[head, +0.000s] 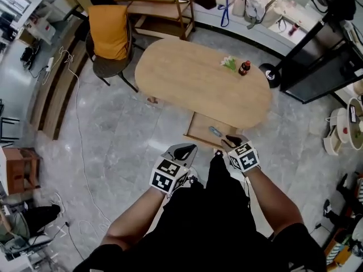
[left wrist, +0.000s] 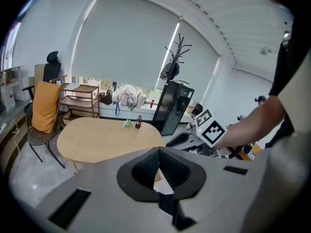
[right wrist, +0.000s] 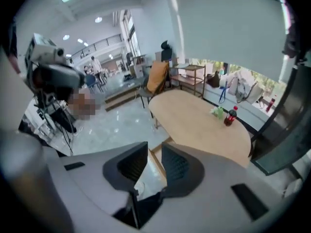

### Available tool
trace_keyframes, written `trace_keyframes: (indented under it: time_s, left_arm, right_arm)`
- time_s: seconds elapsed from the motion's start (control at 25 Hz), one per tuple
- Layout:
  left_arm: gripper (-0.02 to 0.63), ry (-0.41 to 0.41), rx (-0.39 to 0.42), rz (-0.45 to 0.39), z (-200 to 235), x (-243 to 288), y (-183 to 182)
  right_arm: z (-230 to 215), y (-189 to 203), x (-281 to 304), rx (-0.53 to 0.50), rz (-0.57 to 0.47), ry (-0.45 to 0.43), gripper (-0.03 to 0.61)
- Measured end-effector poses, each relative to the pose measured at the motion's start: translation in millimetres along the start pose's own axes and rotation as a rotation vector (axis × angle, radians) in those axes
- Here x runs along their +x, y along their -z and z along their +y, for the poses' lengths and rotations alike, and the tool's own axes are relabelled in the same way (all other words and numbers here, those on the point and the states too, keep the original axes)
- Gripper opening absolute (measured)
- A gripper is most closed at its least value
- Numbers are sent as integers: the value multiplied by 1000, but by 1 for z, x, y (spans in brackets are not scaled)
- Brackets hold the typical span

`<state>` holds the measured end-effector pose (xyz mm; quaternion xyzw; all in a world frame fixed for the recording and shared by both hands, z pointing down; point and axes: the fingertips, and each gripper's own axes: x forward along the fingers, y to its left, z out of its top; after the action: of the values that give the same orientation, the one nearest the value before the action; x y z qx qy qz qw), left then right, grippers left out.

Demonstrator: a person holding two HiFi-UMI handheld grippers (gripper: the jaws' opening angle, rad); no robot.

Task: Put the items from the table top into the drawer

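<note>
On the oval wooden table (head: 187,89) stand a dark red-capped bottle (head: 244,68) and a small green-and-white item (head: 228,63), both near the far right edge. Below the table's near edge a wooden drawer (head: 199,134) is pulled out, with a small bluish item (head: 215,131) lying inside. My left gripper (head: 187,148) hangs over the floor short of the drawer, its tips touching and nothing in them (left wrist: 158,150). My right gripper (head: 229,140) is over the drawer's near edge, with a plain empty gap between its jaws (right wrist: 154,147). The bottle (right wrist: 230,116) lies far ahead of it.
A chair draped in orange cloth (head: 109,33) stands at the table's far left, with a wooden shelf cart (head: 161,10) behind it. A black cabinet (head: 323,61) stands to the right. A white cable (head: 79,123) trails over the grey floor on the left.
</note>
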<state>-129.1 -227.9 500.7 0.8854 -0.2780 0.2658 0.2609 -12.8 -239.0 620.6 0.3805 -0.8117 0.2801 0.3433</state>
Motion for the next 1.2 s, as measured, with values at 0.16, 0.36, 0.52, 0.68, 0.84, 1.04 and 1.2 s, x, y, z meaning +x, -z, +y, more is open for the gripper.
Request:
trace_keyframes:
  time_s: [0.16, 0.36, 0.52, 0.68, 0.84, 1.04, 1.2]
  left_arm:
    - [2, 43, 23, -54, -28, -30, -9]
    - [2, 114, 121, -122, -75, -55, -33]
    - [2, 133, 143, -175, -100, -74, -32]
    - [2, 117, 125, -191, -122, -74, -31]
    - [2, 84, 119, -220, -147, -77, -20]
    - [2, 45, 86, -284, -194, -84, -20]
    - [2, 37, 103, -313, -236, -91, -8]
  right_arm:
    - [50, -42, -89, 107, -243, 1, 15]
    - [85, -63, -174, 188, -460, 4, 5]
    - [110, -60, -205, 147, -521, 22, 3]
    - [109, -59, -236, 123, -551, 24, 3]
    - [115, -43, -267, 70, -581, 30, 5]
    - [124, -9, -308, 42, -606, 4, 5]
    - [132, 23, -334, 33, -627, -8, 3]
